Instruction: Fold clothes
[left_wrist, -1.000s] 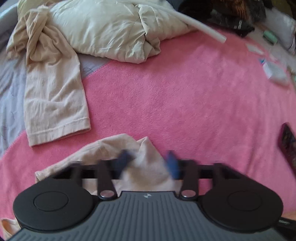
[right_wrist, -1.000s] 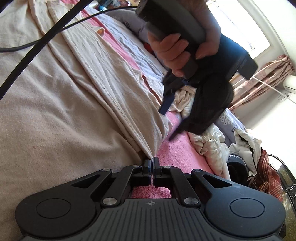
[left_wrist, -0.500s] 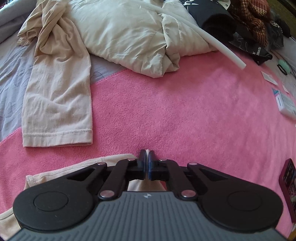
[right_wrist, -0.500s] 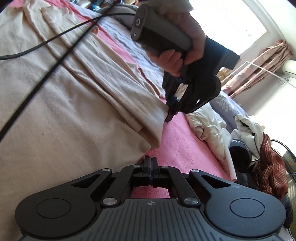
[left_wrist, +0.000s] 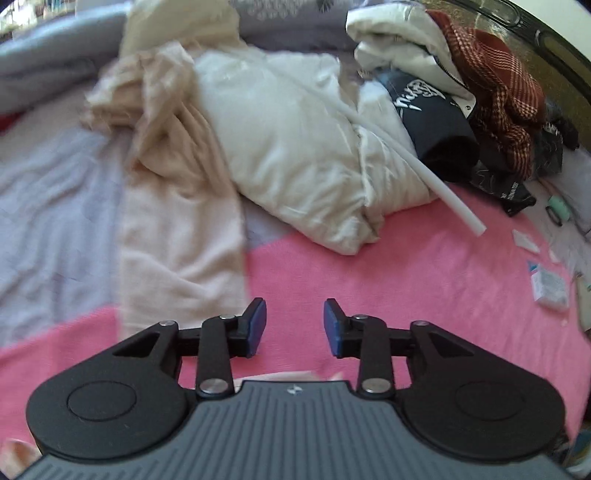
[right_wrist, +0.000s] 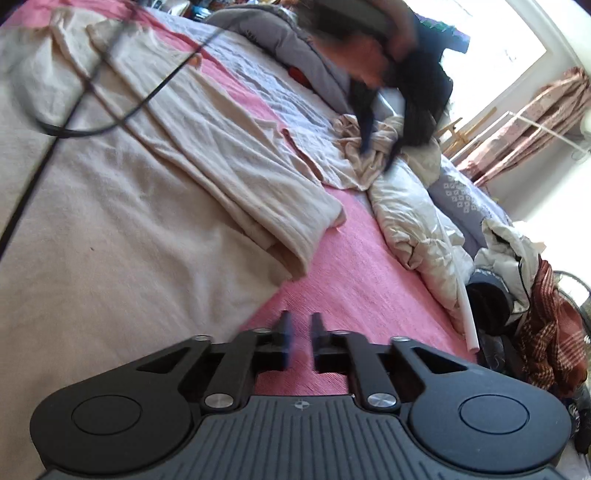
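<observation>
- Two grippers, both opening with nothing between their pads: the left gripper (left_wrist: 294, 328) and right gripper (right_wrist: 299, 341) hang over the pink blanket (left_wrist: 406, 280).
- The beige garment (right_wrist: 122, 221) lies spread on the blanket, its folded sleeve (right_wrist: 291, 225) just beyond the right gripper.

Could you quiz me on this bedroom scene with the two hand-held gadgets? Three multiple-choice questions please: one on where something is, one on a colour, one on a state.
1. Where does the white tube lie?
A. Across the cream duvet
B. Between the left gripper's jaws
C. Under the beige garment

2. What colour is the blanket under the left gripper?
A. Green
B. Pink
C. Black

3. What is between the right gripper's jaws?
A. The beige garment
B. A cable
C. Nothing

Answers: 1 A, it slants over the duvet; 2 B, pink shows all around; 3 C, the jaws are opening with only blanket showing through the gap.
</observation>
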